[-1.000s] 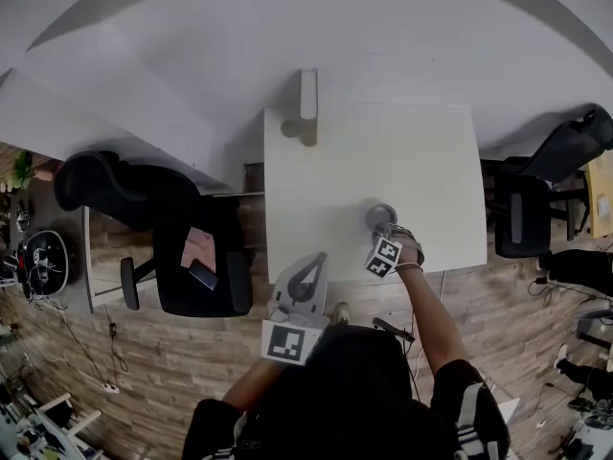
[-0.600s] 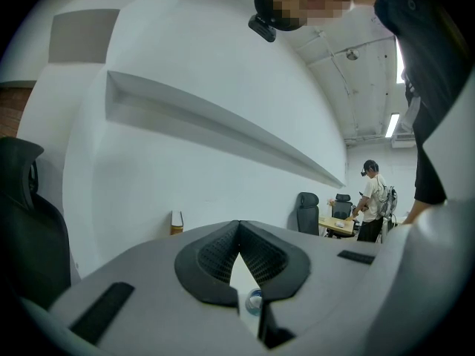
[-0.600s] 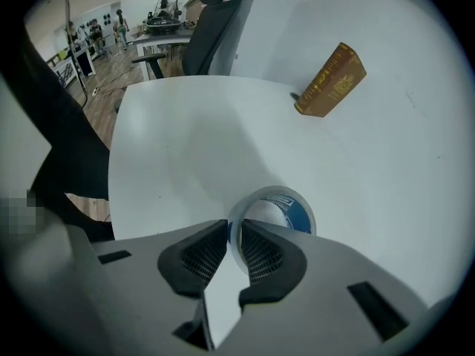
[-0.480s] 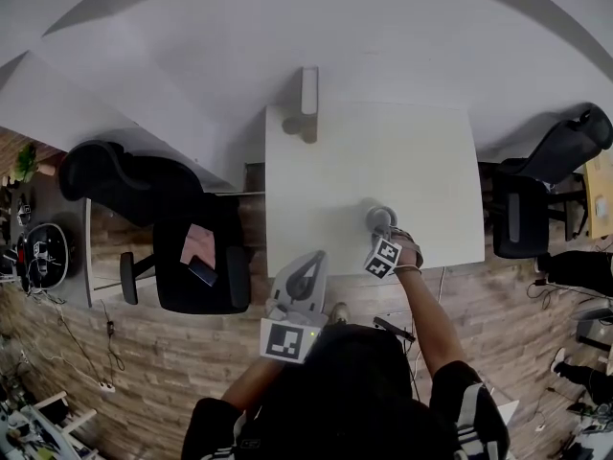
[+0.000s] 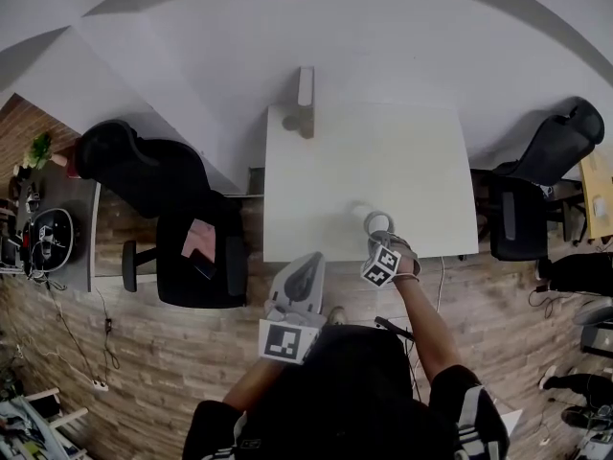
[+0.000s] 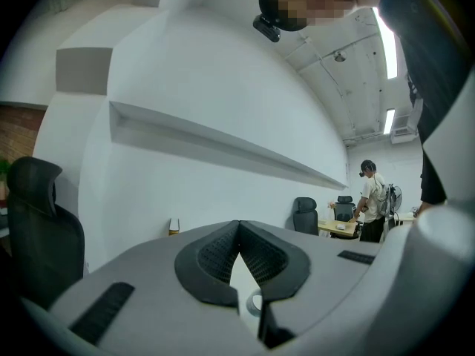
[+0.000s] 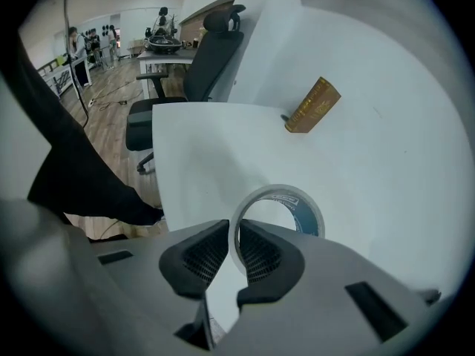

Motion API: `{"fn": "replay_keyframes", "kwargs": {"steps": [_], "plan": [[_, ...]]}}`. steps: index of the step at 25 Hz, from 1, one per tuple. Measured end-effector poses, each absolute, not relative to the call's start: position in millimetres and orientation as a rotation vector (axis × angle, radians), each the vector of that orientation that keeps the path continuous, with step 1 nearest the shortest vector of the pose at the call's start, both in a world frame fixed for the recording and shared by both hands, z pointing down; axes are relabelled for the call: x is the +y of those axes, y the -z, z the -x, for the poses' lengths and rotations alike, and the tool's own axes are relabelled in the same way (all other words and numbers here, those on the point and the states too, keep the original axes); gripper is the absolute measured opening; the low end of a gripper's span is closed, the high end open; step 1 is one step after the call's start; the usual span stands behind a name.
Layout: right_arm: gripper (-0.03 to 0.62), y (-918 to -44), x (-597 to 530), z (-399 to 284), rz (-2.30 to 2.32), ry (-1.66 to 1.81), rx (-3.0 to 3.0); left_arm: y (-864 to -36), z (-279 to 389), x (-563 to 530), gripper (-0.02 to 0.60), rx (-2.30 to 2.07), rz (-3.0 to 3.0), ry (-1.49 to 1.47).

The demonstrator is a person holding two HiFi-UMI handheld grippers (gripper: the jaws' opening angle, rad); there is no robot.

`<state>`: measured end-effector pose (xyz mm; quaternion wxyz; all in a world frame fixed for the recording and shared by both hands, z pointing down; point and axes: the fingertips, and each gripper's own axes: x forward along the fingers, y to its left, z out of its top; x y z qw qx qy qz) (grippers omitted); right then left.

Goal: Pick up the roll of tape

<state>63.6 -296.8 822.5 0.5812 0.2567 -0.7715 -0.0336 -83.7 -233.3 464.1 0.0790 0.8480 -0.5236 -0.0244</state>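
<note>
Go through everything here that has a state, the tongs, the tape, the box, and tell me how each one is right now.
Left tongs: shut, empty.
Right tongs: closing on the roll's wall.
Roll of tape: standing on edge, wall pinched in the right tongs.
Gold box: standing upright on the white table.

Box (image 5: 306,89) at table's (image 5: 402,161) far edge, behind roll of tape (image 7: 307,213).

White table (image 5: 383,161), whitish tape roll (image 7: 312,217), black chair (image 5: 196,262).
</note>
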Motion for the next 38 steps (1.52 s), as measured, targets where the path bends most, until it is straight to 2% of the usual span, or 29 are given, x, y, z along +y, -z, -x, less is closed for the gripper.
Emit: {"fn": "replay_keyframes", "kwargs": {"steps": [18,38], "plan": [[0.058,-764.0,-196.5,-70.2,-0.749,0.031,-2.022,-458.5,69.4,-93.5,0.018,-1.756,-2.440,0.035],[0.058,-641.3,-160.9,-36.1,-1.070,-0.131,-2.281,-461.0,103.0,-104.9,0.018,-1.667,-2.469,0.095]]}}
